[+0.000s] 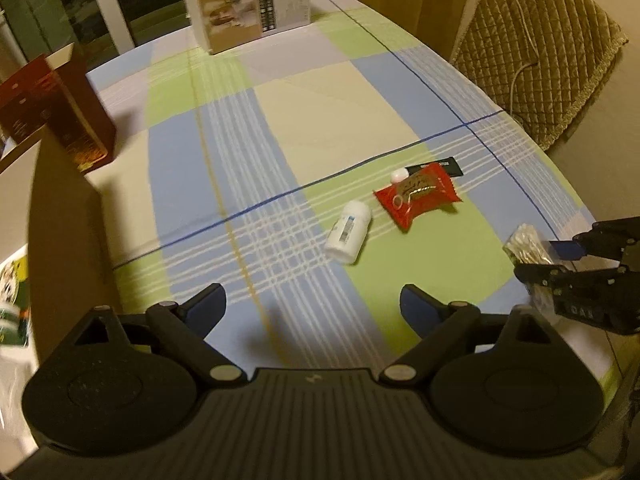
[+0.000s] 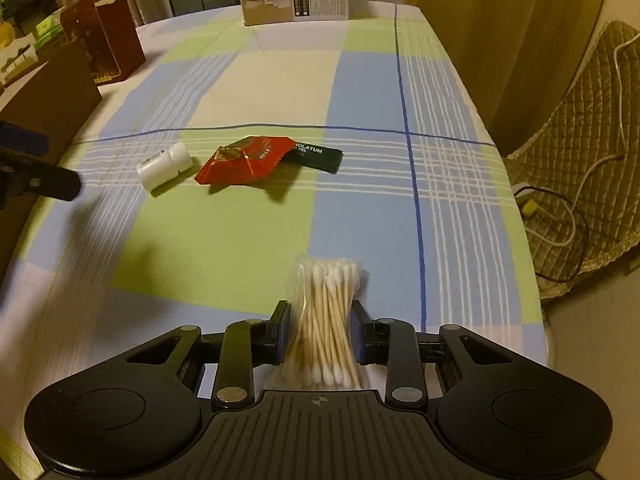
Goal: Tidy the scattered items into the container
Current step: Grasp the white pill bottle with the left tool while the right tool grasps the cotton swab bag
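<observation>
My right gripper (image 2: 320,330) is shut on a clear bag of cotton swabs (image 2: 326,312), held just above the near end of the table; the same bag (image 1: 526,248) and right gripper (image 1: 560,260) show at the right edge of the left wrist view. My left gripper (image 1: 314,304) is open with nothing in it, hovering short of a white pill bottle (image 1: 348,232) that lies on its side. Beyond the bottle (image 2: 164,166) lie a red snack packet (image 1: 418,196) (image 2: 244,160) and a dark tube (image 1: 440,166) (image 2: 320,156). A brown cardboard box (image 1: 68,220) (image 2: 48,100) stands at the left.
The table wears a checked blue, green and cream cloth (image 2: 248,240). A dark red box (image 1: 76,120) stands at the left edge and a white carton (image 1: 248,8) at the far end. A chair with a quilted cover (image 2: 580,160) and cables sits to the right.
</observation>
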